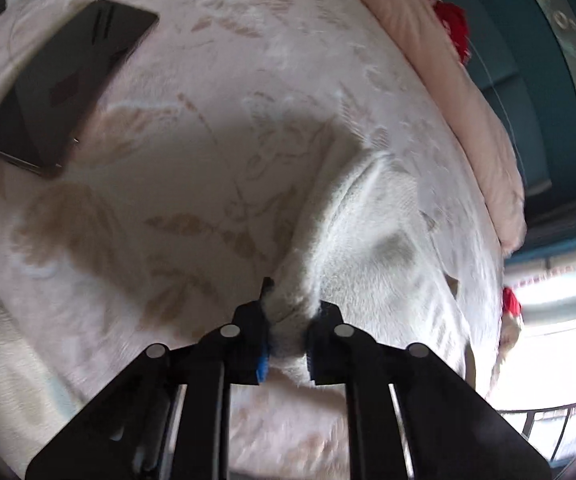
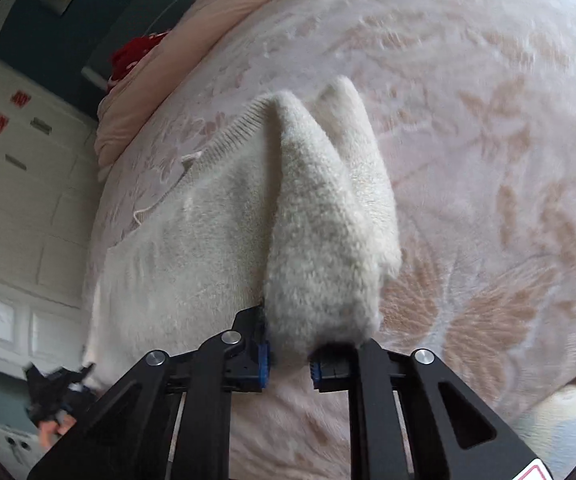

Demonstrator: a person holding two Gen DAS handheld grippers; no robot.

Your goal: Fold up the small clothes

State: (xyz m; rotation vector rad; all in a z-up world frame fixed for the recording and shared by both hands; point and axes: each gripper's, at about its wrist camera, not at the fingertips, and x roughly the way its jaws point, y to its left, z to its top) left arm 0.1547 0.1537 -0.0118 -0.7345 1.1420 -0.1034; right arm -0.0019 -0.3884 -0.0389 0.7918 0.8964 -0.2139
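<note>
A fluffy white knitted garment (image 1: 372, 248) lies on a pink leaf-patterned bedspread (image 1: 192, 128). In the left wrist view my left gripper (image 1: 288, 334) is shut on a bunched edge of it, the fabric pinched between the blue-padded fingers. In the right wrist view the same white garment (image 2: 320, 216) is raised into a peaked fold, its ribbed hem (image 2: 232, 132) stretching to the left. My right gripper (image 2: 290, 354) is shut on the lower end of that raised fold. My left gripper also shows small and blurred at the lower left of the right wrist view.
A dark phone or tablet (image 1: 68, 84) lies on the bedspread at the upper left. A pink quilt (image 1: 448, 92) with something red (image 1: 454, 28) on it runs along the bed's far side by a teal headboard (image 1: 540, 64). White cupboards (image 2: 20, 184) stand beside the bed.
</note>
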